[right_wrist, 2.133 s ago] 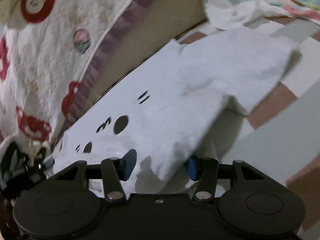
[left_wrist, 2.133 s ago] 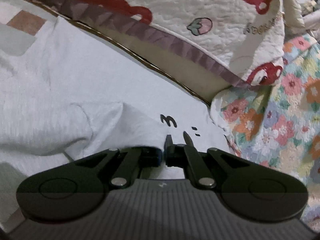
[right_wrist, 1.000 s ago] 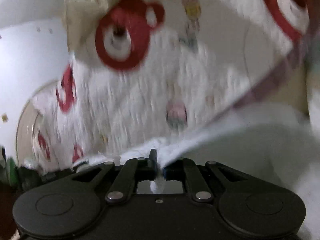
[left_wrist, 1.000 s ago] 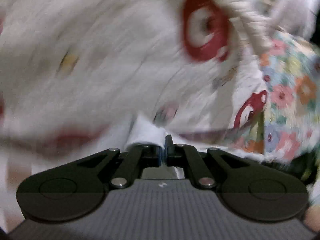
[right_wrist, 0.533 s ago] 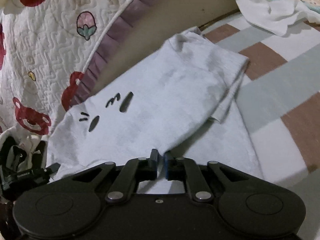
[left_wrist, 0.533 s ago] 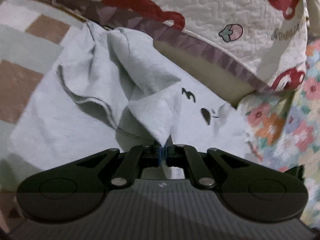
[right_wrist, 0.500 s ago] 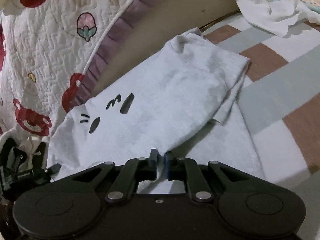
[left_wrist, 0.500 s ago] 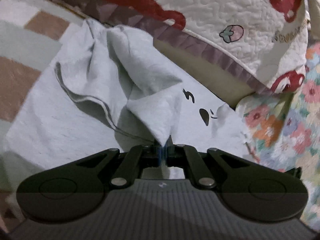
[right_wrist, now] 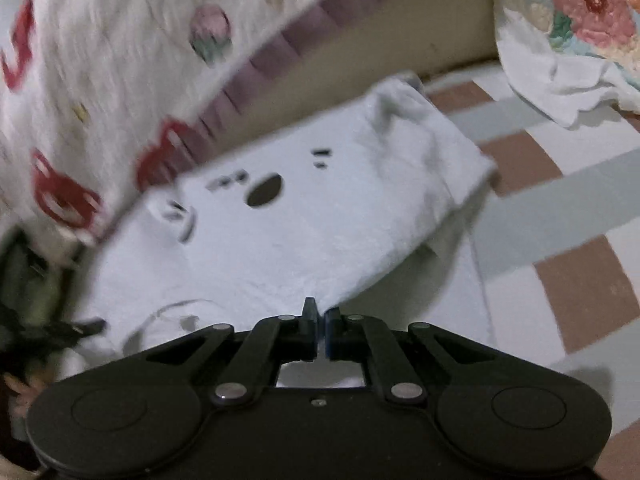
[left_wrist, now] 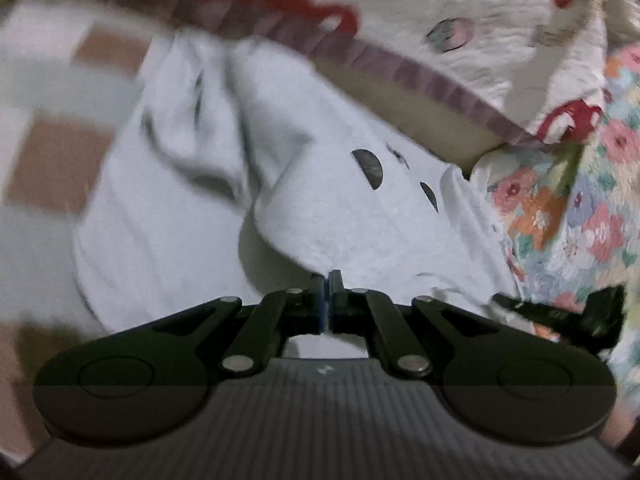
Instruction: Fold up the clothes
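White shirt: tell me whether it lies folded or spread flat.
Folded. The white shirt has its printed layer doubled over a lower layer on the checked sheet.

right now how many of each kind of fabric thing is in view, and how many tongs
white t-shirt: 1
bear-print quilt: 1
floral cloth: 1
checked sheet: 1
tongs: 2, left tongs, right tongs
total: 6

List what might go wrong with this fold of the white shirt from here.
1. The left tool and the right tool each pinch only a thin edge of the white shirt; it may slip out.
2. The sleeve end lies bunched, so wrinkles may get folded in.
3. The shirt lies close to the quilted blanket, which could snag or cover it.
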The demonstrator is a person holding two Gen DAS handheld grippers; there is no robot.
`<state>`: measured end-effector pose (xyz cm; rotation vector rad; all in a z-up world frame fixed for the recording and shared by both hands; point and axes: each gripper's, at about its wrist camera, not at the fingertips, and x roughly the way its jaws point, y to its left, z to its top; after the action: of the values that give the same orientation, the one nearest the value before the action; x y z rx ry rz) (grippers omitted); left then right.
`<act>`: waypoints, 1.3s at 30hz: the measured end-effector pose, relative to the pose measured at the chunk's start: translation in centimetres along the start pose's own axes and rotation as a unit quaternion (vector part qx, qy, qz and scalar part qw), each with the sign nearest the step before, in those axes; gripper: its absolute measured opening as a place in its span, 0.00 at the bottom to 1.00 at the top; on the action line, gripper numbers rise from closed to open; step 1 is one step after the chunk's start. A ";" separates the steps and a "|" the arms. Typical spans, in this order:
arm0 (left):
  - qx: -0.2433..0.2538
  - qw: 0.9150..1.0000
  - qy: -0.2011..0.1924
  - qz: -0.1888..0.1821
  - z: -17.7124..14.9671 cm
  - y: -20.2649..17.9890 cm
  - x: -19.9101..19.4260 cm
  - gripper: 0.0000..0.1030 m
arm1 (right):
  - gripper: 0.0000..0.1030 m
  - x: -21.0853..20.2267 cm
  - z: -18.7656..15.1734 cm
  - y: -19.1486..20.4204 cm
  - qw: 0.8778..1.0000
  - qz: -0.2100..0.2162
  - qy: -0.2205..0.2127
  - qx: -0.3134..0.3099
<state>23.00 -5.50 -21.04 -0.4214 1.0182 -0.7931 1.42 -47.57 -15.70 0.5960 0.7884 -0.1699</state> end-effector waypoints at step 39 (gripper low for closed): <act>0.107 0.987 0.046 0.108 -2.9 -3.5 1.9 0.07 | 0.07 0.4 -4.9 1.6 0.999 -0.028 0.004 -0.021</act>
<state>19.67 -9.10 -21.30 -0.0875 1.0325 -0.7222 -0.69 -43.45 -17.99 0.5355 0.8144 -0.2012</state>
